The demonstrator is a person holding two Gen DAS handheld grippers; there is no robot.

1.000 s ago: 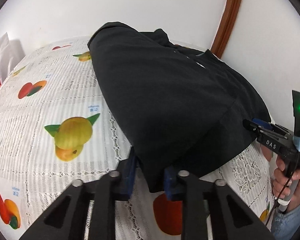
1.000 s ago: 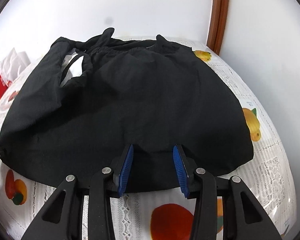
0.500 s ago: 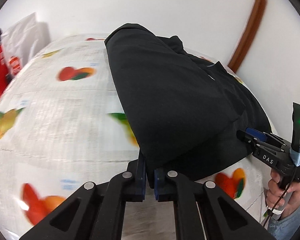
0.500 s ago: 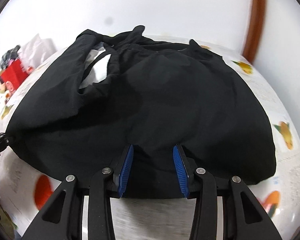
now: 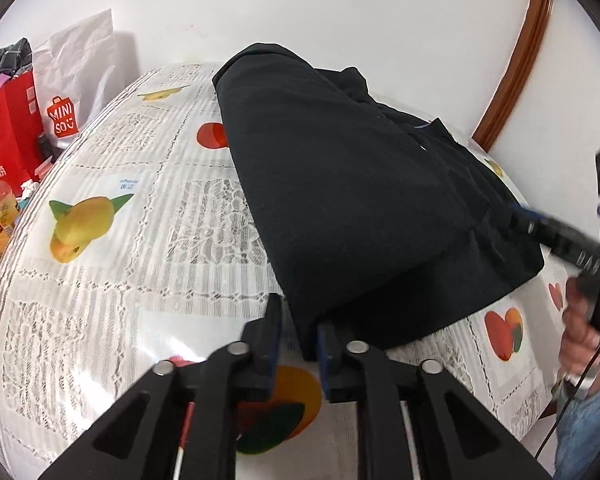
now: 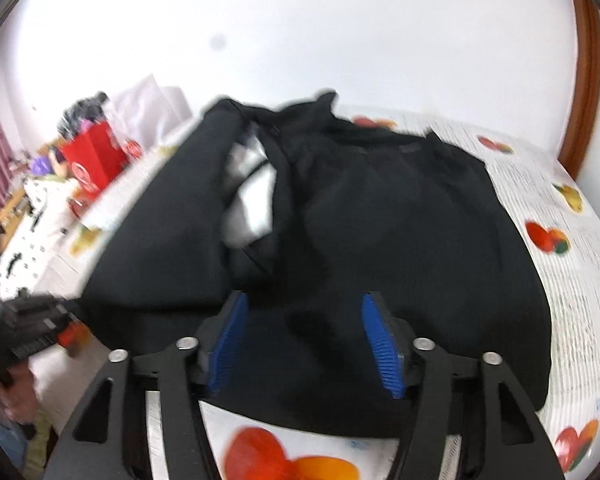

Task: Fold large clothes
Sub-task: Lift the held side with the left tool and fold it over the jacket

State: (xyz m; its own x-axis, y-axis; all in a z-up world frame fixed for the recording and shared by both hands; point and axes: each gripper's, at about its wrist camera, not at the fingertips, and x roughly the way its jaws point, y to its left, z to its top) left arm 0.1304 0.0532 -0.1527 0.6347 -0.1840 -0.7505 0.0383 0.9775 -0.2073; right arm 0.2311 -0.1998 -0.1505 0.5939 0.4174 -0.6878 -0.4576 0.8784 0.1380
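A large black garment [image 5: 348, 184] lies partly folded on the fruit-print tablecloth [image 5: 140, 240]. In the left wrist view my left gripper [image 5: 300, 320] stands slightly open at the garment's near corner, the cloth edge between its fingers. My right gripper shows at the right edge of that view [image 5: 556, 236], over the garment's right hem. In the right wrist view the garment [image 6: 400, 240] fills the middle, with a white patch [image 6: 252, 196] showing at a gap. My right gripper [image 6: 304, 320] is open wide above the hem, holding nothing.
Red and white shopping bags [image 5: 36, 120] and bottles [image 5: 0, 204] stand off the table's left side. A white wall and a brown wooden frame [image 5: 516, 56] are behind. The person's hand [image 5: 584, 332] holds the right gripper.
My left gripper shut on the garment's corner half a second ago and has now opened a little. Both cameras swung, the right view now blurred. The right gripper stays open.
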